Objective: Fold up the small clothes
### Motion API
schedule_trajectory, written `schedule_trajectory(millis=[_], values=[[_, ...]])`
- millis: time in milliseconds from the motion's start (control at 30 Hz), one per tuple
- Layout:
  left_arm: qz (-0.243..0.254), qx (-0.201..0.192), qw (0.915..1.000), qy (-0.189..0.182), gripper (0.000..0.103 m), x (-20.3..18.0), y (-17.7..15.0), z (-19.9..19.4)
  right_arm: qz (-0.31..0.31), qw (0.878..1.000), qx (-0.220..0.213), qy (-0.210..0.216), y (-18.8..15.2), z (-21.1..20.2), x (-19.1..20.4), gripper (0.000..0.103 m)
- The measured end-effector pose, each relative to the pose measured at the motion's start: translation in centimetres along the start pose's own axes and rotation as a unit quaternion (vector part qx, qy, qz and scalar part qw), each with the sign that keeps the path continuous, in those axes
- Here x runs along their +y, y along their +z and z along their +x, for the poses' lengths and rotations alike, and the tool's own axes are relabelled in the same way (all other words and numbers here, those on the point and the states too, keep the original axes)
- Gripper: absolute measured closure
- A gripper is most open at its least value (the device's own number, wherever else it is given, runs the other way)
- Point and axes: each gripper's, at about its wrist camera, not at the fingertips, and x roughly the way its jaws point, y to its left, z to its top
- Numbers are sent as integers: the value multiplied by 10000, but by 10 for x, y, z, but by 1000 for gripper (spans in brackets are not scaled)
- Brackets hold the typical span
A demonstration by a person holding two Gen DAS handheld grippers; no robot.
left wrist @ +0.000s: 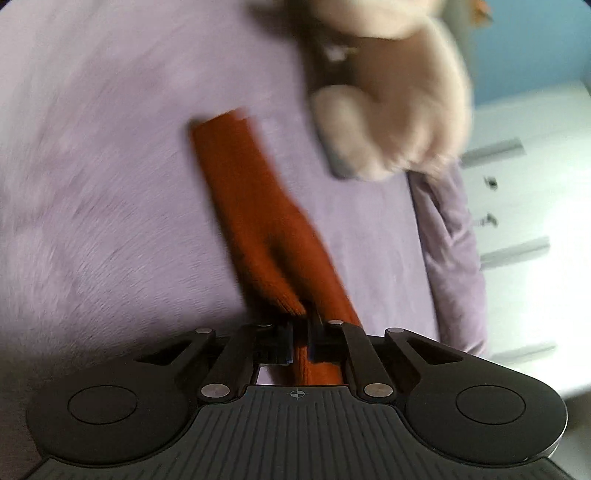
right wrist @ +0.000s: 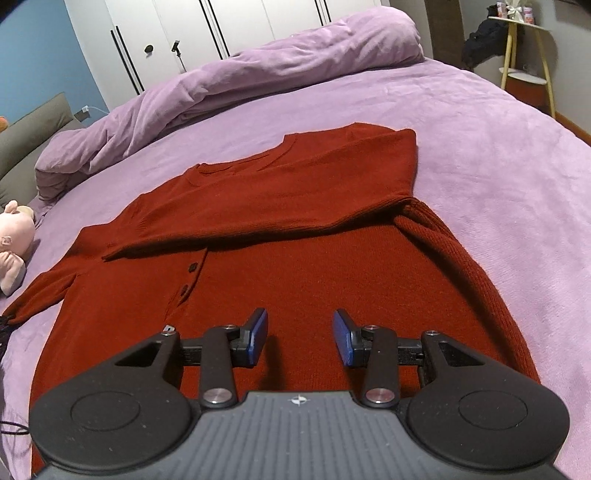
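A rust-red knit sweater (right wrist: 295, 251) lies flat on the purple bed (right wrist: 498, 177), buttons up, with its right sleeve folded across the chest. My right gripper (right wrist: 300, 334) is open and empty, hovering just over the sweater's lower body. In the left wrist view, my left gripper (left wrist: 301, 325) is shut on the sweater's other sleeve (left wrist: 255, 206), near its cuff end; the sleeve trails away from the jaws over the purple bed (left wrist: 110, 184). That view is motion-blurred.
A pink plush toy (left wrist: 399, 103) sits on the bed near the left sleeve; it also shows at the left edge of the right wrist view (right wrist: 13, 240). A rolled purple duvet (right wrist: 240, 85) lies beyond the sweater. White wardrobe doors (right wrist: 229, 26) stand behind.
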Motion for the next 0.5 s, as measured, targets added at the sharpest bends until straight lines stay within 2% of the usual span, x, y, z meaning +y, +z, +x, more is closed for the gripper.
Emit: schedule_trajectory(millis=[67, 133, 200, 267, 333, 400, 433, 467, 500], values=[[661, -137, 9977, -50, 95, -22, -8, -12, 2, 10000, -21, 3, 1, -1, 0, 64], [1354, -190, 9903, -254, 95, -52, -23, -24, -9, 10000, -58, 28, 1, -2, 0, 64], [2249, -109, 9723, -624, 95, -97, -50, -35, 5, 9999, -106, 50, 2, -4, 0, 64], [3128, 93, 9434, -1094, 95, -139, -89, -45, 41, 9998, -150, 86, 2, -5, 0, 64], [3855, 417, 9093, -1507, 95, -173, -138, -55, 74, 9997, -186, 145, 4, -7, 0, 64], [4466, 935, 8720, -1771, 91, -196, -194, -58, 93, 9995, -223, 200, 5, -9, 0, 64], [4670, 1155, 8575, -1826, 85, -201, -217, -58, 101, 9994, -233, 232, 6, -10, 0, 64], [4808, 1385, 8456, -1861, 84, -201, -239, -57, 112, 9993, -236, 264, 7, -10, 0, 64], [4864, 1566, 8399, -1832, 82, -199, -255, -55, 128, 9991, -226, 321, 8, -9, 0, 64]])
